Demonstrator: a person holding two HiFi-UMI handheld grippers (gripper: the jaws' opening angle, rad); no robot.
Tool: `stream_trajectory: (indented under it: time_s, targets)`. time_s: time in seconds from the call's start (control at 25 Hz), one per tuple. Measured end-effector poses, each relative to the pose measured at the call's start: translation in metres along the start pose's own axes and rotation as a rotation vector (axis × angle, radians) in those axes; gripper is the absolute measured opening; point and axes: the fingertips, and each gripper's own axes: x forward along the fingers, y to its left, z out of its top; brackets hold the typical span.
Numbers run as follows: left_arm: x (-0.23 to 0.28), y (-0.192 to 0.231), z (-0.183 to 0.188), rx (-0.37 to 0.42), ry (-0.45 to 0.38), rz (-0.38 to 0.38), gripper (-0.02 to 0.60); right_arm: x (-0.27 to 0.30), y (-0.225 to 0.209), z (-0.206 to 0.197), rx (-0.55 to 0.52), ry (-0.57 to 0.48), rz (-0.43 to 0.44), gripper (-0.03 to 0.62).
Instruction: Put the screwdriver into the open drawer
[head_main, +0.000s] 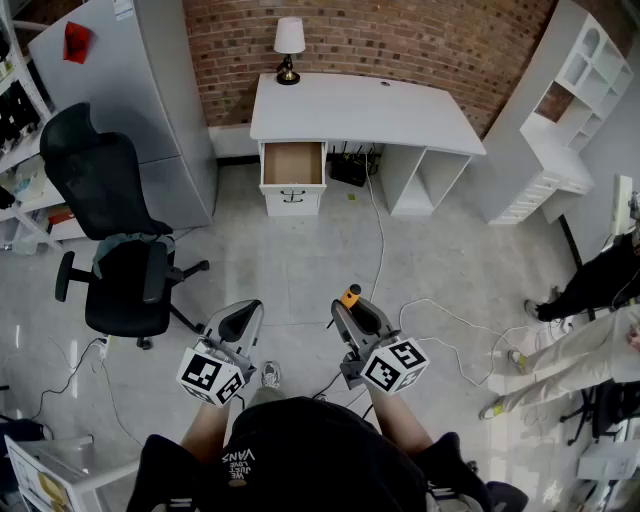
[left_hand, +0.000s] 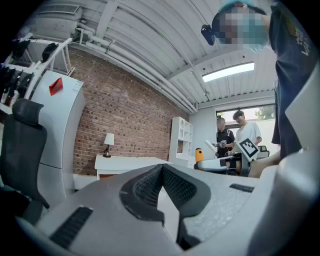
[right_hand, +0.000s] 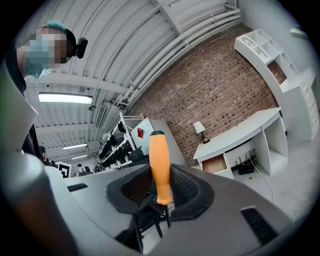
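Pinching orange screwdriver (right_hand: 159, 160) in right claw (right_hand: 161, 174), holding left claw (left_hand: 162, 175) pressed together, facing open drawer (head_main: 293, 163) far ahead.

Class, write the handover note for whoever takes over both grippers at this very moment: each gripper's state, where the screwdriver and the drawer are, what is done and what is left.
Left gripper: jaws together, nothing in them.
Right gripper: closed on the screwdriver, its orange handle upright between the pads.
Drawer: pulled open under the left end of the white desk, across the floor ahead; it looks empty.
Done: the screwdriver is in hand.
Left: carry it to the desk, lower it into the drawer, open the jaws.
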Motion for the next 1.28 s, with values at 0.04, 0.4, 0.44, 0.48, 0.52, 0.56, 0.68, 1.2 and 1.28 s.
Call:
stream_trajectory:
  time_s: [0.04,0.4,0.44,0.48,0.52,0.56,0.68,1.2,1.28]
  targets:
    - [0.0,-0.001,-0.001,0.002,0.0,0.001,0.008,-0.001,0.0,-0.001,-0.001,-0.001,0.002,0.112]
    - [0.005,-0.023,-0.009,0.012,0.003,0.027,0.008,-0.016,-0.005,0.0,-0.017,0.012,0.034,0.114]
    - [0.007,-0.025,-0.009,0.016,0.003,0.032,0.008,-0.017,-0.007,0.001,-0.015,0.01,0.038,0.115]
    - [0.008,-0.027,-0.01,0.017,0.002,0.038,0.008,-0.019,-0.009,0.003,-0.01,0.007,0.044,0.115]
    - [0.008,-0.03,-0.011,0.017,0.001,0.045,0.008,-0.021,-0.01,0.003,-0.002,0.003,0.05,0.115]
    - [0.008,-0.033,-0.013,0.016,0.001,0.051,0.008,-0.023,-0.012,0.004,0.006,0.001,0.056,0.115]
    - [0.009,-0.038,-0.018,0.021,0.003,0.07,0.008,-0.026,-0.017,0.003,0.006,0.007,0.071,0.115]
    - [0.072,0.023,-0.019,0.002,0.032,0.012,0.008,0.04,-0.055,0.016,0.008,0.025,0.022,0.115]
    - [0.084,0.047,-0.013,0.006,0.036,-0.007,0.008,0.066,-0.059,0.022,0.012,0.015,0.004,0.115]
